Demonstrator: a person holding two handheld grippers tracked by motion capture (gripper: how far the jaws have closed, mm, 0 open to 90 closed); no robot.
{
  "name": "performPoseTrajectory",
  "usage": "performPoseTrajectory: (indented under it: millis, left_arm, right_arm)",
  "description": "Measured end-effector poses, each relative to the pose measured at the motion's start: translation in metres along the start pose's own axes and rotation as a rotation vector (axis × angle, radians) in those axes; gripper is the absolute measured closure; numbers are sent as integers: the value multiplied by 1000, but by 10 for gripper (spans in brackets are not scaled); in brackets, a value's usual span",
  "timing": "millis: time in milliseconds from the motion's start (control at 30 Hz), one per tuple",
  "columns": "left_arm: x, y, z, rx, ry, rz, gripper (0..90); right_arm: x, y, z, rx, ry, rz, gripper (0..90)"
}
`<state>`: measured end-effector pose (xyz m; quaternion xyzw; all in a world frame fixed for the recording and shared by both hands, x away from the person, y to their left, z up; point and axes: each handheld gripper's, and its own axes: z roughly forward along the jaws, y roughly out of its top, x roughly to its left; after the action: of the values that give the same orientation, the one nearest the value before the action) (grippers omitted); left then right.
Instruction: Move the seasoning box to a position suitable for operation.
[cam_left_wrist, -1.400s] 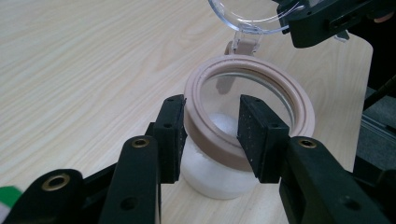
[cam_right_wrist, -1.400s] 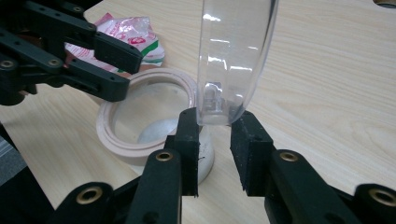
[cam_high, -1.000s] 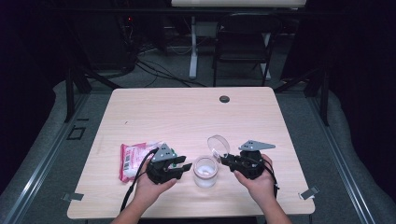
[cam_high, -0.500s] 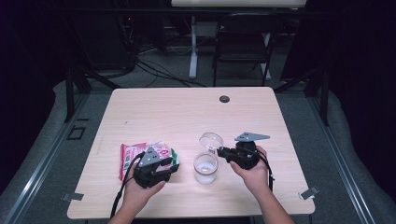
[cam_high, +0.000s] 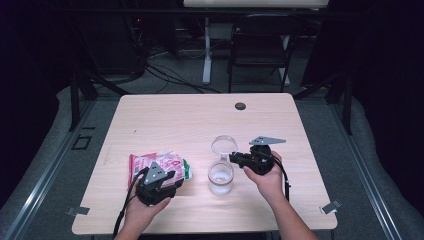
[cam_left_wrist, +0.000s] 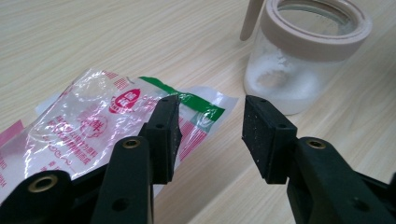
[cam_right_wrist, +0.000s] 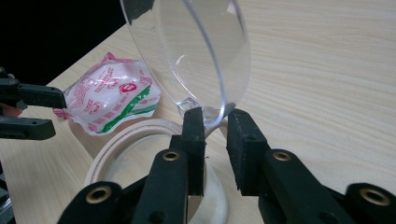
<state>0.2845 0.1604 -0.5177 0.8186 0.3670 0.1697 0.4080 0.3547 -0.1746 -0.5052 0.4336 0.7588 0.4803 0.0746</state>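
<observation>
A light wood-grain tabletop (cam_high: 165, 120) is standing on grey carpeted floor (cam_high: 60, 150), with a small dark round grommet (cam_high: 240, 106) near its far edge. A black folding chair (cam_high: 260, 50) is standing beyond it. Cables (cam_high: 165, 75) are trailing across the floor. The surrounding room is lying in darkness.

Open jar (cam_high: 220, 177) and packet (cam_high: 161, 165) on the surface (cam_high: 175, 120)
Jar upright, white powder inside; its clear lid (cam_right_wrist: 196, 51) raised on edge; red-printed packet lying flat beside it.
</observation>
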Motion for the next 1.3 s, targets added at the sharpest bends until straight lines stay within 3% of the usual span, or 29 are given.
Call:
performPoseTrajectory:
  millis: [233,500,733,867,1000,1167,1300]
  left_arm:
    - [6,-2,0,1,0,-29,551]
    - [8,-2,0,-6,13,-29,529]
    - [9,-2,1,-3,24,-31,511]
    - [12,0,2,-3,31,-30,510]
    - [17,3,0,-24,12,-41,510]
    - [24,6,1,-44,6,-53,512]
    - [27,8,3,-55,8,-57,509]
  right_arm:
    - [-1,-1,2,-18,13,3,761]
    - [-2,-1,2,-30,10,5,750]
    - [-3,-2,-1,-33,7,16,643]
    - [2,-3,-3,-29,-36,-48,588]
    - [8,-2,-7,-34,-65,-113,545]
    - [11,-4,-14,-64,-76,-122,538]
    - [8,-8,-19,-53,-67,-114,542]
